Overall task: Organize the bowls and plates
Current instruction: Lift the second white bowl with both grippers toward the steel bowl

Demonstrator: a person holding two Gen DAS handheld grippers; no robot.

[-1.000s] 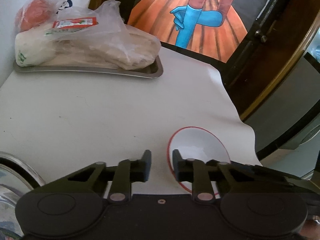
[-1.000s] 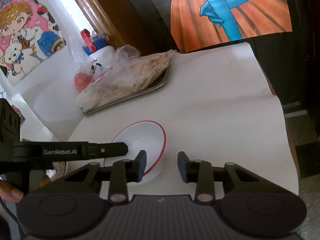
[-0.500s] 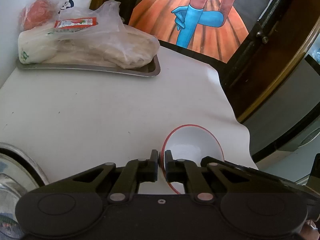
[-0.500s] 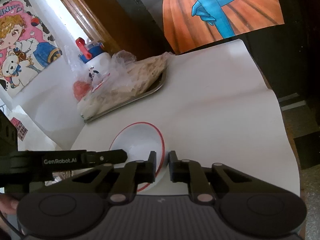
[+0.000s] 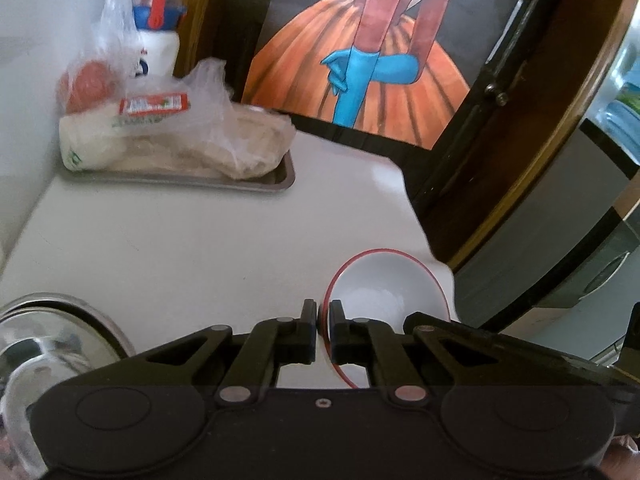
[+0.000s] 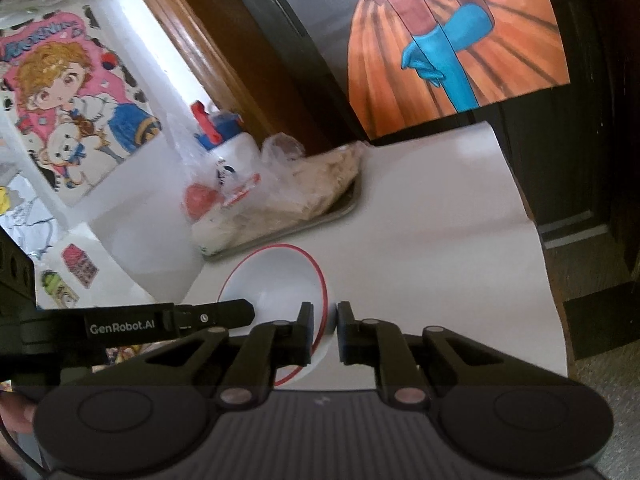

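Bowl [image 5: 386, 292]: held above the white worktop [image 5: 180, 240]; rim pinched on opposite sides
Left gripper [image 5: 324, 320]: clamped on its left rim
Right gripper [image 6: 325, 322]: clamped on its right rim

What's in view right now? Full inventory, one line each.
bowl: one, white with red rim, near table edge, gripped on opposite rim sides by both claws
metal tray: one, silver, far left of table
plastic bags of food: a heap, clear, on the tray, count unclear
red round item: one, bagged, behind the tray
bottle: one, white with blue cap and red handle, behind the bags
steel bowl: one, shiny, near left
table: one, white
skirt poster: one, orange with blue glove, on dark door
cartoon sticker: one, pink, on white surface left
left claw: black, shut on bowl rim
right claw: black, shut on bowl rim
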